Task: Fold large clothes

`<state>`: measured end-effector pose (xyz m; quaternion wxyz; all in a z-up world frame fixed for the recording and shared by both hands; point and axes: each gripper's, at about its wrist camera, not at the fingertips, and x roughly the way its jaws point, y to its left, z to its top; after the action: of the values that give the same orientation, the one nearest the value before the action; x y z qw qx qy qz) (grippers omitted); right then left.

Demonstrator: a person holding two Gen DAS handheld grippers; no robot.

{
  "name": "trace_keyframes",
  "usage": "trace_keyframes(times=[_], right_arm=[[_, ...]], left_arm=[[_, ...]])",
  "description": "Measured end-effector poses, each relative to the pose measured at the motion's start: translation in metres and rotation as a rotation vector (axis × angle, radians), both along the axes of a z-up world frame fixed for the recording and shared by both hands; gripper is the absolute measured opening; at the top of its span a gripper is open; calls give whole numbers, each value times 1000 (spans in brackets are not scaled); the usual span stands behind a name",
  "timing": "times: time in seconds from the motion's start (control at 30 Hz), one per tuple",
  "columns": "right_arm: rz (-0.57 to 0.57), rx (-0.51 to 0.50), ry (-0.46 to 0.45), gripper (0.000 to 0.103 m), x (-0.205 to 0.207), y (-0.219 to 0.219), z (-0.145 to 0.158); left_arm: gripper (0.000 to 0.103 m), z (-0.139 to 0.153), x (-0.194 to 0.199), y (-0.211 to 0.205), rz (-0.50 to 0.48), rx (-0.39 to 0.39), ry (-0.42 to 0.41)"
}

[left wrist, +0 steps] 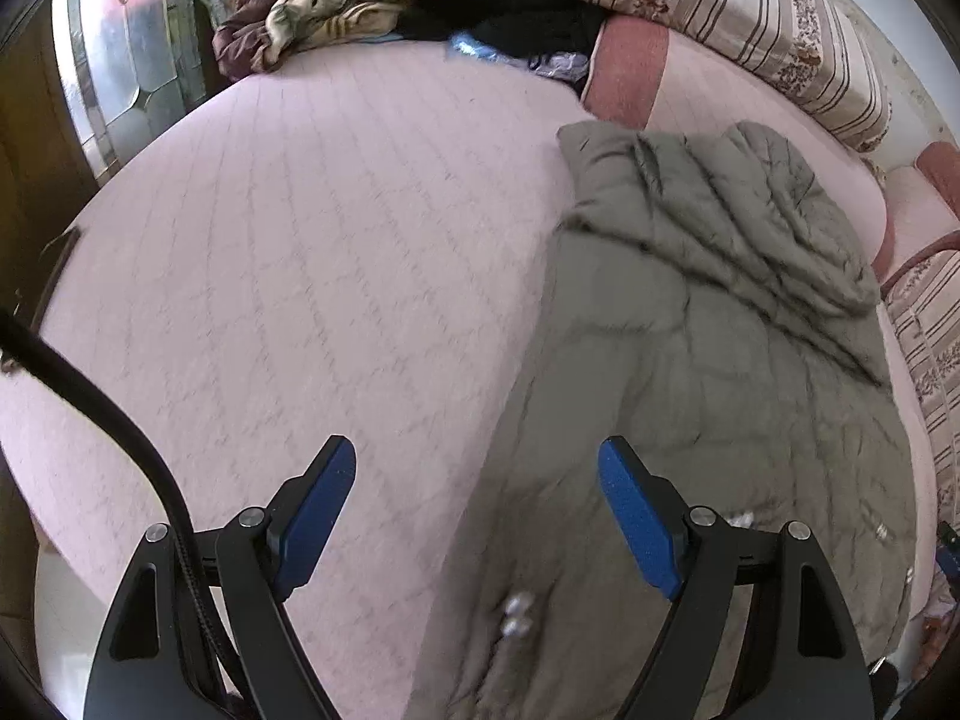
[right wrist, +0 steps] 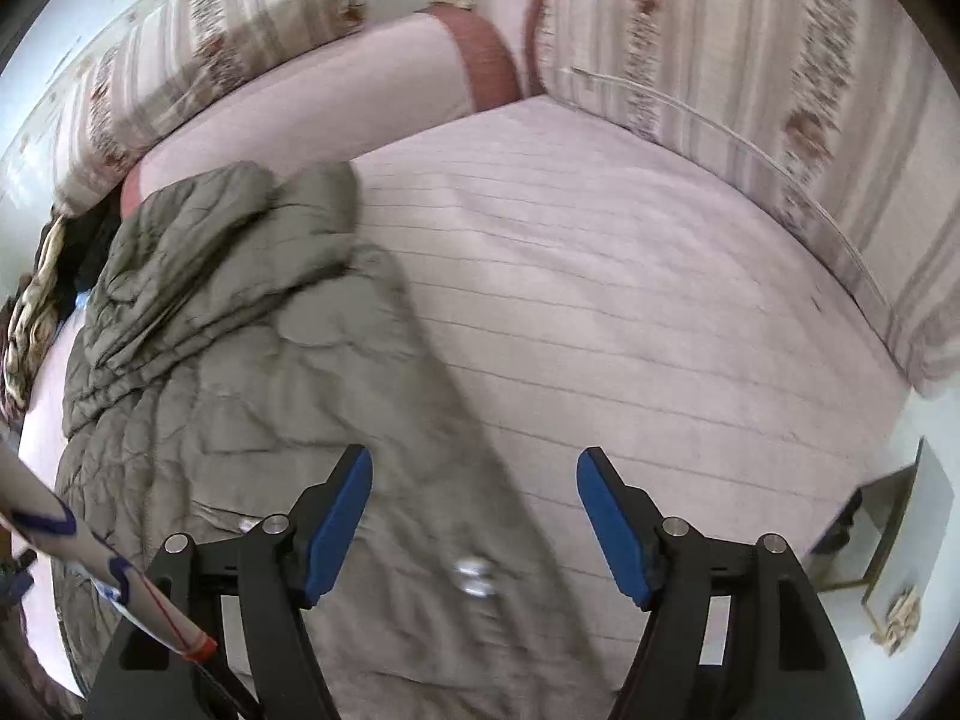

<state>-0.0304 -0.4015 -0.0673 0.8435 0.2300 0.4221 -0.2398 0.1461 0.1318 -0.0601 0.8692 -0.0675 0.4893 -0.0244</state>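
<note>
An olive-grey quilted jacket (left wrist: 708,324) lies folded lengthwise on a pink quilted bed (left wrist: 300,276), hood end away from me. It also shows in the right wrist view (right wrist: 258,360). Silver snap buttons (left wrist: 517,615) sit along its near edge. My left gripper (left wrist: 477,516) is open and empty, hovering above the jacket's left edge. My right gripper (right wrist: 474,516) is open and empty, hovering above the jacket's right edge and its snaps (right wrist: 474,576).
Striped floral cushions (left wrist: 750,18) and pink bolsters (right wrist: 372,90) line the bed's far and right sides. A heap of brown, cream and black clothes (left wrist: 372,6) lies at the far corner. A glass-panelled door (left wrist: 120,60) stands left. A small mirrored table (right wrist: 882,540) stands at the right.
</note>
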Motion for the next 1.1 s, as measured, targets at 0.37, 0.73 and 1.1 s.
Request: trace_keyframes(times=[0.37,0.73,1.1], right_arm=[[-8,103,-2,77,-37,-27,-35],[10,291,-55,78,-37,-39,-63],[21,344,-128,84,-27,-42,-68]], left_arm=[[82,-35,-17,17,-29,-201,133],[95,-48,-18,-3,-84,-167,131],[103,-54,-24,-24,-118,-44,114]])
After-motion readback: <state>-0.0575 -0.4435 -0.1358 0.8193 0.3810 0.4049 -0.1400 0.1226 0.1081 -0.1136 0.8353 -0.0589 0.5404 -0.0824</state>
